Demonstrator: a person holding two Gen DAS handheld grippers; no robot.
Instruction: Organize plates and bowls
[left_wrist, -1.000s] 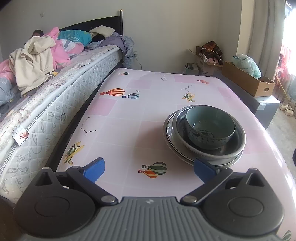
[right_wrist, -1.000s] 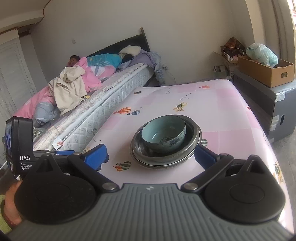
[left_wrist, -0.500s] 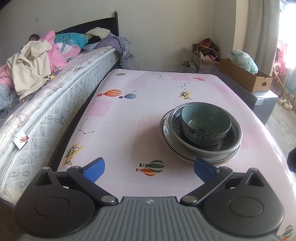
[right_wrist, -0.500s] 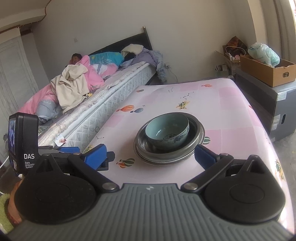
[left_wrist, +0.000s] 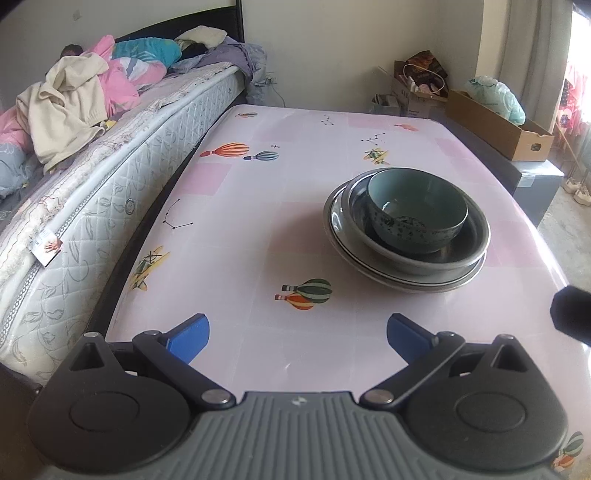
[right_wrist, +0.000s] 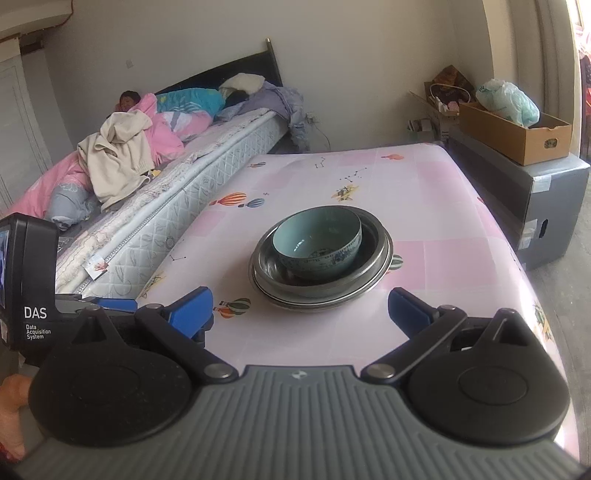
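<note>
— Both grippers sit farther back from the stack than before?
— Yes. Left gripper (left_wrist: 297, 332) and right gripper (right_wrist: 299, 308) gape empty; bowl (right_wrist: 317, 240) rests in nested plates (right_wrist: 373, 284) on the table (left_wrist: 258, 206).

Bed (left_wrist: 122, 147) w/ bedding on left, pale wall (left_wrist: 332, 44), cardboard box (left_wrist: 498, 125) by curtain (left_wrist: 532, 48)

bed (right_wrist: 207, 173) – left of table | cardboard box (right_wrist: 517, 136) – right | balloon-print tablecloth (left_wrist: 295, 206)
</note>
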